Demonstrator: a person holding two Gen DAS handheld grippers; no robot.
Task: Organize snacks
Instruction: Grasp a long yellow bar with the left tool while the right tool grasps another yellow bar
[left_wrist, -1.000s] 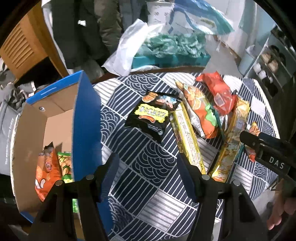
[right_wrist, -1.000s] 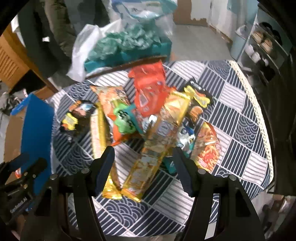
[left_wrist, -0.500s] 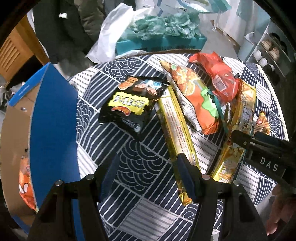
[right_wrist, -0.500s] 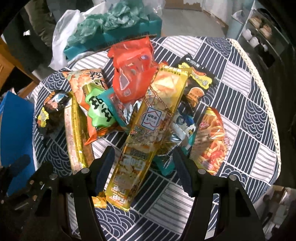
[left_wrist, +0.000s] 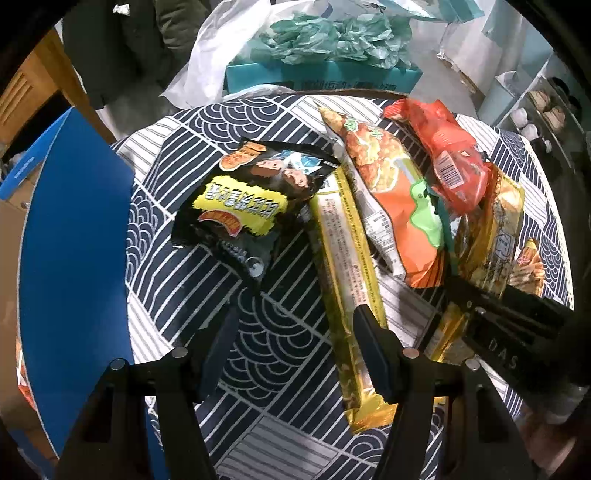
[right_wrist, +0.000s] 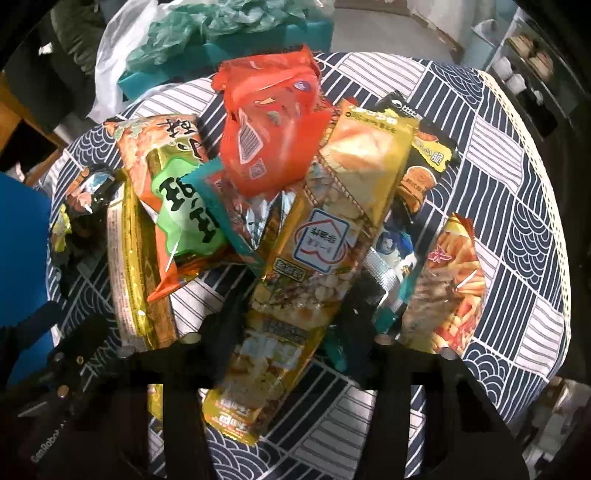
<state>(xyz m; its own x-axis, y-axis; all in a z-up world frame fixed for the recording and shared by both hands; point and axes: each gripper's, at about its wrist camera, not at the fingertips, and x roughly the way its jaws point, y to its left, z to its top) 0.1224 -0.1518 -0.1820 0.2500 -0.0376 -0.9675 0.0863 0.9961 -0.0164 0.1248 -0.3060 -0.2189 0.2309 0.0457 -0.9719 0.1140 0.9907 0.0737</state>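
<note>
Snack packs lie heaped on a round table with a navy patterned cloth (left_wrist: 280, 347). My left gripper (left_wrist: 295, 343) is open just above bare cloth. Its right finger overlaps a long yellow pack (left_wrist: 347, 266), and a black and yellow chip bag (left_wrist: 243, 206) lies ahead of it. My right gripper (right_wrist: 291, 321) points steeply down with its jaws closing on a long gold cracker pack (right_wrist: 325, 236). Both pads touch the pack's long edges. An orange and green bag (right_wrist: 177, 206), a red bag (right_wrist: 273, 140) and a fries bag (right_wrist: 450, 280) lie around it.
A blue cardboard box (left_wrist: 74, 258) stands against the table's left side. Behind the table are a teal box of green tissue (left_wrist: 325, 74) and a white plastic bag (left_wrist: 210, 70). A shelf with cups (left_wrist: 546, 114) is at the far right. The table's cream rim (right_wrist: 532, 155) curves along the right.
Both grippers have come down closer to the table and the snacks look larger. The right jaws have narrowed around the gold cracker pack. The blue box's inside has slid out of the left view.
</note>
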